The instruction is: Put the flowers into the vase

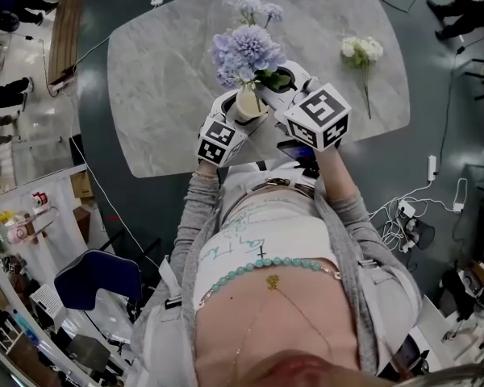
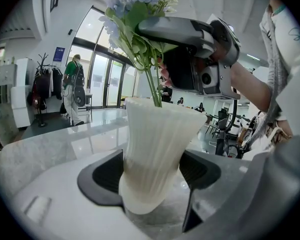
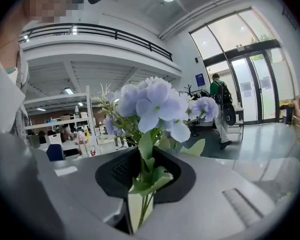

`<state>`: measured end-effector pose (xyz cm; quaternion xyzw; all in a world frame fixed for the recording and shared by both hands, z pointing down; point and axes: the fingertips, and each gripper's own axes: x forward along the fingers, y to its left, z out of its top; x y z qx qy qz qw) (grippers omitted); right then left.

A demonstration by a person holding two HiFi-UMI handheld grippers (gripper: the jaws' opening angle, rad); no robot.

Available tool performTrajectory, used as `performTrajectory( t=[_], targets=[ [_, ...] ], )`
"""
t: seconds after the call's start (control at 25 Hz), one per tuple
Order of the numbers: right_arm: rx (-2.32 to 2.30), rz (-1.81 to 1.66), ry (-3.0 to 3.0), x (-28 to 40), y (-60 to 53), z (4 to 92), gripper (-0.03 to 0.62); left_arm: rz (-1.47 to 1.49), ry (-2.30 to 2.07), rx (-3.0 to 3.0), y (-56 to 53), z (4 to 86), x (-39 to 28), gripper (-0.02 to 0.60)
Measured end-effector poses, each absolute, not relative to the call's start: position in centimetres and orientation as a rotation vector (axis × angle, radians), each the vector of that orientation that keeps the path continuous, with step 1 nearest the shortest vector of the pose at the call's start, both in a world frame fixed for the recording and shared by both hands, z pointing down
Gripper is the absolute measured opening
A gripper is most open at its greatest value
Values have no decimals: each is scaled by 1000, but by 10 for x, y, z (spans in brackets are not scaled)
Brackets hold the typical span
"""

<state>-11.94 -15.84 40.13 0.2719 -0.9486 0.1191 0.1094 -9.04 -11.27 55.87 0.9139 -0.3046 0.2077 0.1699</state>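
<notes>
The blue flowers [image 3: 155, 106], a rounded head of soft, pale petals over serrated green leaves, are held upright with their thin green stems lowered into the mouth of the vase [image 2: 157, 149]. The vase is cream-white and matte, finely ribbed from top to bottom, with a flared rim, a narrowed waist and a rounded foot. It is held off the table [image 1: 169, 79], above its near edge and in front of the person's body. The left tool [image 2: 152, 176] is clamped on the vase's waist, one dark textured pad pressed against each side. The right tool [image 3: 140, 184] is closed on the leafy stems just below the bloom, directly above the vase. On the grey-veined, marble-like table with rounded corners, a bunch of white flowers [image 1: 361, 51] and a pale purple sprig [image 1: 254, 8] are seen lying well apart.
</notes>
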Motion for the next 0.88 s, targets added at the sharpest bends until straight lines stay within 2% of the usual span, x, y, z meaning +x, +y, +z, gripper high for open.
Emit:
performTrajectory(
  t=[0.88],
  targets=[
    [673, 266, -2543, -121, -125, 450, 92, 573, -860, 2602, -112, 556, -90, 350]
  ],
)
